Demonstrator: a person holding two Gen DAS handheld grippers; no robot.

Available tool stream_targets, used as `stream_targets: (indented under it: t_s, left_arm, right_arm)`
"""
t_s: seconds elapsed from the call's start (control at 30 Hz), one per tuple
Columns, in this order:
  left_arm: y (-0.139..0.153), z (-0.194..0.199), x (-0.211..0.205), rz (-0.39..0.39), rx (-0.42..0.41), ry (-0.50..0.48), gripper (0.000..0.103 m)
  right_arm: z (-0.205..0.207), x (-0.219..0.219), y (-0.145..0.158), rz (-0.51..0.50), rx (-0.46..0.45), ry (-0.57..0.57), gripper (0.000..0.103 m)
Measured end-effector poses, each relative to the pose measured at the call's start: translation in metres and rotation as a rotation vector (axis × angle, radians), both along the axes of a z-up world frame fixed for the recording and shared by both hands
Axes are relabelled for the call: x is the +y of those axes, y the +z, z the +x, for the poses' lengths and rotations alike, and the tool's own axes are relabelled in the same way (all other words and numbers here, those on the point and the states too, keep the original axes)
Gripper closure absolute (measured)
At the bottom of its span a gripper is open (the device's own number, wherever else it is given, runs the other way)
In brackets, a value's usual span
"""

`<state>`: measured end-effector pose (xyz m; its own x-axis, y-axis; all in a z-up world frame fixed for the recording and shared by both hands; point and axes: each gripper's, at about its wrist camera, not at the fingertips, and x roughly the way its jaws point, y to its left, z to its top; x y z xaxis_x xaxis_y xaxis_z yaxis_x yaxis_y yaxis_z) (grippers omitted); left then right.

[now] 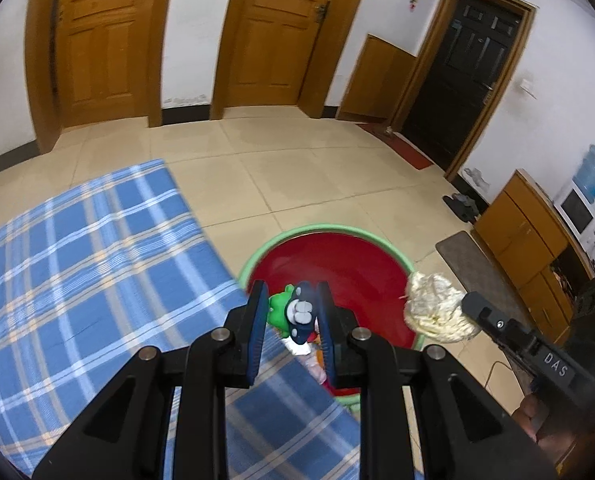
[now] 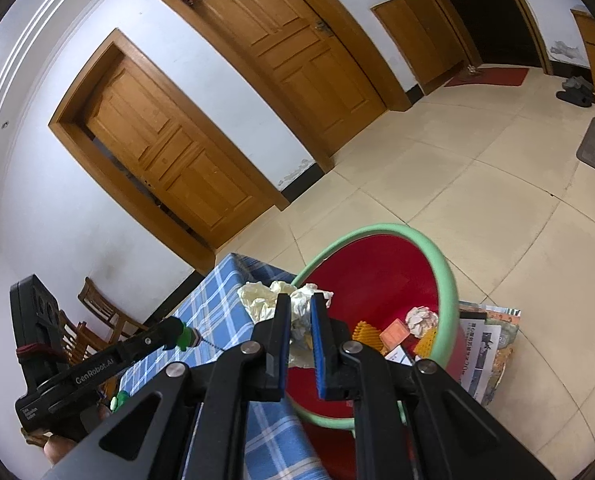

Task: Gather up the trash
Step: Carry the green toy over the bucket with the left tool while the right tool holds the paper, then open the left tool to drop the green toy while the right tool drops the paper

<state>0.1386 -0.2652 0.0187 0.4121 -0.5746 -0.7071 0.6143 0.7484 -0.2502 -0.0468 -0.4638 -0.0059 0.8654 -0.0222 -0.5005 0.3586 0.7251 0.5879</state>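
In the left wrist view my left gripper (image 1: 291, 304) is shut on a small green and blue plastic piece (image 1: 297, 312), held at the table's corner above the near rim of the red bin with a green rim (image 1: 321, 232). Beside it, my right gripper (image 1: 459, 308) is shut on a crumpled cream paper wad (image 1: 433, 308) over the bin's right rim. In the right wrist view the paper wad (image 2: 299, 312) sits between the right gripper's (image 2: 300, 314) blue pads, over the bin (image 2: 445, 280). The left gripper (image 2: 177, 332) shows at left with the green piece (image 2: 184, 338).
The bin holds a crumpled paper ball (image 2: 421, 316) and orange scraps (image 2: 367, 334). A blue plaid tablecloth (image 1: 77, 264) covers the table at left. Magazines (image 2: 485, 356) lie on the floor by the bin. Wooden chairs (image 2: 97, 312), a wooden cabinet (image 1: 525, 232) and a grey mat (image 1: 469, 264) stand around the tiled floor.
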Motion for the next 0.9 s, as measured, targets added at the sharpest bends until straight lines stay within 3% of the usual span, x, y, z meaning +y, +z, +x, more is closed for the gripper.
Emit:
stream_targets:
  t_s: [0.33, 0.9]
  left_arm:
    - [-0.032, 0.005, -0.039, 0.054, 0.063, -0.06, 0.079]
    - [-0.041, 0.0, -0.023, 0.084, 0.076, -0.008, 0.076]
  right_arm:
    - [-0.004, -0.016, -0.01, 0.023, 0.014, -0.039, 0.091]
    - [0.017, -0.025, -0.019, 0.011, 0.058, -0.038, 0.091]
